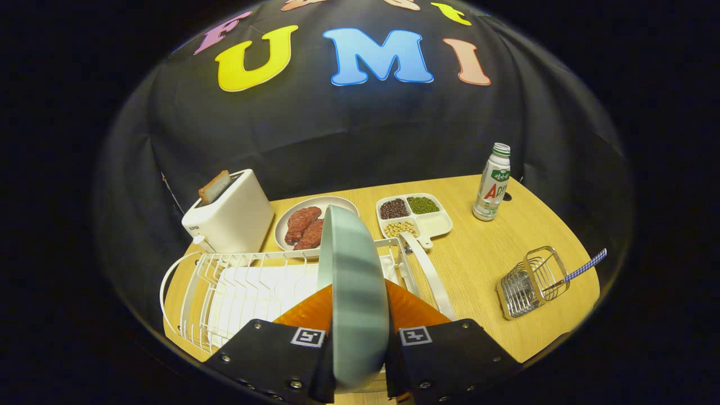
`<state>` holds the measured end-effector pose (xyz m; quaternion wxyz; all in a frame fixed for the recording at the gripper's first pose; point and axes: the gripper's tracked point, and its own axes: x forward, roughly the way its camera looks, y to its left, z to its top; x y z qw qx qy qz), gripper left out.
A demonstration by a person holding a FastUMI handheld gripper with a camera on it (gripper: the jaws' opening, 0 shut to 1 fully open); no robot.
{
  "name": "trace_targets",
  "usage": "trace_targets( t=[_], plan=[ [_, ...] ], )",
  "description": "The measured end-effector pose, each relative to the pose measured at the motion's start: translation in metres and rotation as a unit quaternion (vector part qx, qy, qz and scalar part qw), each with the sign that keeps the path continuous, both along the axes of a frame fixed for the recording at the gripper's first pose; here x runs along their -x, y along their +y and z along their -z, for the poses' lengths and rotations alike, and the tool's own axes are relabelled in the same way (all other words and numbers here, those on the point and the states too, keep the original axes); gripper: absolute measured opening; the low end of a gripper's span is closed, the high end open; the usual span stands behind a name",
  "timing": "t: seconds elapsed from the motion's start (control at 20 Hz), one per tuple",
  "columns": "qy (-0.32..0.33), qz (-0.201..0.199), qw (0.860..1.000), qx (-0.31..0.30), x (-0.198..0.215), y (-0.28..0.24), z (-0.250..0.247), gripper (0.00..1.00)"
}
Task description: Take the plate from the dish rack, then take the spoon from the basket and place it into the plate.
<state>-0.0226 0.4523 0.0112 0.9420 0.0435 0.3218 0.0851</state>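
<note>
The gripper (360, 315) is clamped on the pale green plate (354, 292), which stands on edge between its 2 orange fingers (304, 312), both pads pressed to its faces. The plate's rim rises straight ahead of the fingers, and its lower edge sits over the white wire dish rack (225, 287); whether it has cleared the rack's slots I cannot tell.

The relation that matters for the coming move is sideways. The wire basket (531, 281) lies on the wooden table (478, 264) well off to the right of the fingers, apart from the rack. The spoon (582, 269), with its blue checked handle, pokes out of the basket, long axis slanting up and away to the right. So the plate probably wants setting down flat on bare table between rack and basket, before the fingers open and swing right for that handle.

Beyond the rack stand a white toaster (230, 216) with a slice of bread, a plate of meat (306, 225), a 3-part dish of beans (413, 216) and a bottle (494, 183).
</note>
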Motion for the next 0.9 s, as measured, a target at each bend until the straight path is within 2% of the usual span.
trace_targets(
  t=[0.1, 0.25, 0.5, 0.7, 0.9],
  plan=[
    [0.007, 0.008, 1.0, 0.018, -0.002, 0.0, 0.001, 0.3],
    [0.005, 0.004, 0.998, 0.06, 0.0, 0.008, -0.007, 0.3],
    [-0.023, 0.031, 0.99, 0.139, 0.001, 0.018, -0.027, 0.3],
    [-0.061, 0.044, 0.97, 0.232, 0.008, 0.025, -0.049, 0.3],
    [-0.102, 0.032, 0.948, 0.3, 0.016, 0.03, -0.07, 0.3]
  ],
)
